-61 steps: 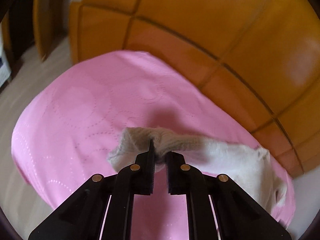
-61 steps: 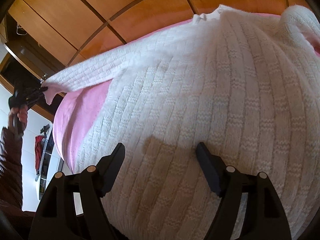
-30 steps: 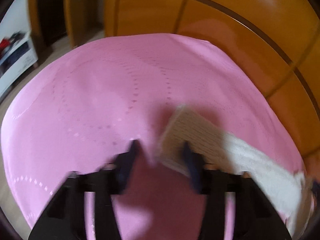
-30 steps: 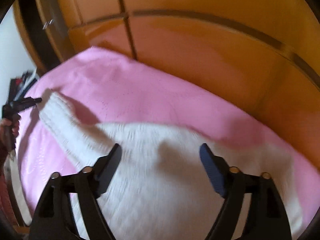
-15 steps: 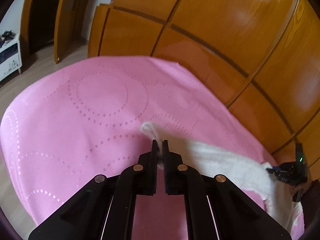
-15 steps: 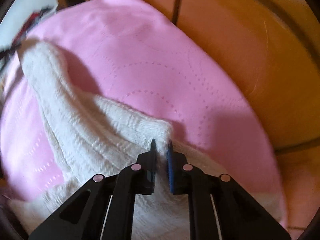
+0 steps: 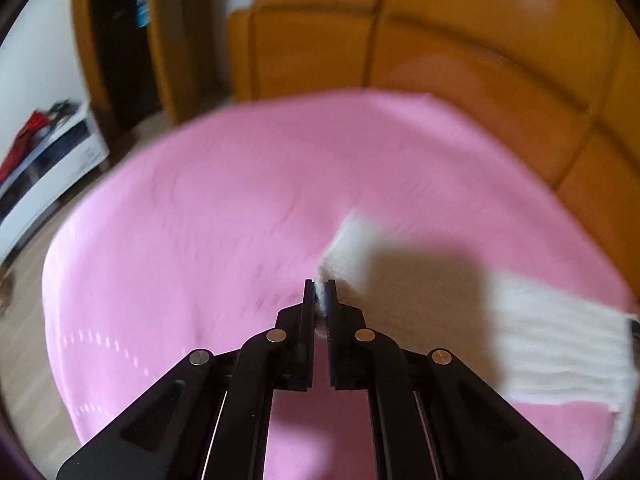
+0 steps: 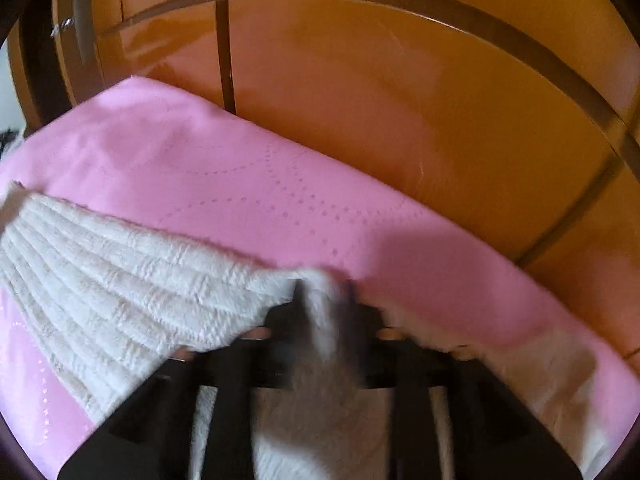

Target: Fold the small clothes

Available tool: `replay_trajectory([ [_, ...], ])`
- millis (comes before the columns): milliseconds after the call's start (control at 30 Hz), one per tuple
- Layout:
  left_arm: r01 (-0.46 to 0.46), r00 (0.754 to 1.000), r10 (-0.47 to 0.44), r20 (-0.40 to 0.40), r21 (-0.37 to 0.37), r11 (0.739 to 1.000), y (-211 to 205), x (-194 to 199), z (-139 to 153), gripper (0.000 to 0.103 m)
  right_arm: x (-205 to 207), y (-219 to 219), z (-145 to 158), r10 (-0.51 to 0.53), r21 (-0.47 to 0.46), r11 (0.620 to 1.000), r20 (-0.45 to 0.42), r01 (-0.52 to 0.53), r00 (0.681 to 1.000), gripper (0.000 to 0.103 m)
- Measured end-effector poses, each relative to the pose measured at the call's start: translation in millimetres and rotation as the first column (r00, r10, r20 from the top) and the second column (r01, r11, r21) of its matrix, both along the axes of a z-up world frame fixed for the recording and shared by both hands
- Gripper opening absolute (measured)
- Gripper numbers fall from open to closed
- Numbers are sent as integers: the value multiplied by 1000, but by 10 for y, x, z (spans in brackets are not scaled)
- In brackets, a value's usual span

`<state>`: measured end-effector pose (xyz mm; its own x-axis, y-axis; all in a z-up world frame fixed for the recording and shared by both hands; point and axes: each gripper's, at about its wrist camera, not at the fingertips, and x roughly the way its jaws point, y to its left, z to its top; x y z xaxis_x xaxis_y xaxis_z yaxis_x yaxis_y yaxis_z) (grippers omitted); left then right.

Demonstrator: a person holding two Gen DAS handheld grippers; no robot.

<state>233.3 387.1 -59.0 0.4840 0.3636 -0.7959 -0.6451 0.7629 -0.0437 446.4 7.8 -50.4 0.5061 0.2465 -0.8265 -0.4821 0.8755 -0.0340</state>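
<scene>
A white knitted sweater (image 7: 560, 344) lies on a pink bed sheet (image 7: 200, 220). My left gripper (image 7: 319, 290) is shut on the sleeve end (image 7: 352, 240), and the sleeve runs off to the right. In the right wrist view the sweater (image 8: 140, 280) spreads to the left and under the tool. My right gripper (image 8: 325, 294) is blurred and its jaws are opening. A raised fold of the knit still stands between them.
Orange wooden wardrobe doors (image 8: 400, 100) rise right behind the bed's far edge, also seen as the doors (image 7: 480, 60) in the left view. A low white cabinet (image 7: 52, 160) with red things on it stands at the left, beyond the wooden floor (image 7: 24, 360).
The right gripper, shut on a sweater fold half a second ago, now has its jaws parting. The left gripper stays shut on the sleeve end, and its view has swung left.
</scene>
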Motion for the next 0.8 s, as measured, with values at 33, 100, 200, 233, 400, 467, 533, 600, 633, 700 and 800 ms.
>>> replay_trajectory([
  [33,-5,1000,5,11,-13,1000,-5,-37,-17,4,-61,-75,43,-21,15,1000,6,21,1000,73],
  [100,11,999,-9,49,-42,999,-82,-168,67,13,-244,-281,168,-49,51,998,30,47,998,80],
  [200,118,981,-84,177,-190,975,-320,-472,189,51,-572,-688,277,-95,105,990,0,94,995,86],
  [233,198,963,-146,228,-226,954,-484,-588,235,52,-684,-784,299,-104,119,987,-13,104,995,87],
  [400,500,859,-400,320,-356,789,-1283,-936,222,52,-1563,-1386,358,-180,156,969,-87,191,980,87],
  [467,599,800,-484,353,-438,671,-1664,-1103,126,52,-1892,-1673,427,-220,166,959,-84,231,972,87],
  [533,646,762,-545,349,-464,606,-1971,-1232,46,52,-2188,-1977,507,-272,168,945,-81,282,959,87],
  [600,685,719,-609,334,-488,541,-2288,-1379,-60,52,-2559,-2462,585,-358,189,910,-90,369,929,88],
  [633,694,707,-627,328,-493,524,-2397,-1445,-101,52,-2635,-2612,623,-391,189,896,-93,402,916,88],
  [700,697,698,-640,321,-509,505,-2577,-1583,-181,52,-2992,-3050,663,-475,179,855,-104,487,874,88],
  [800,696,704,-629,330,-495,519,-2728,-1707,-198,44,-3419,-3466,608,-545,194,799,-169,570,821,88],
])
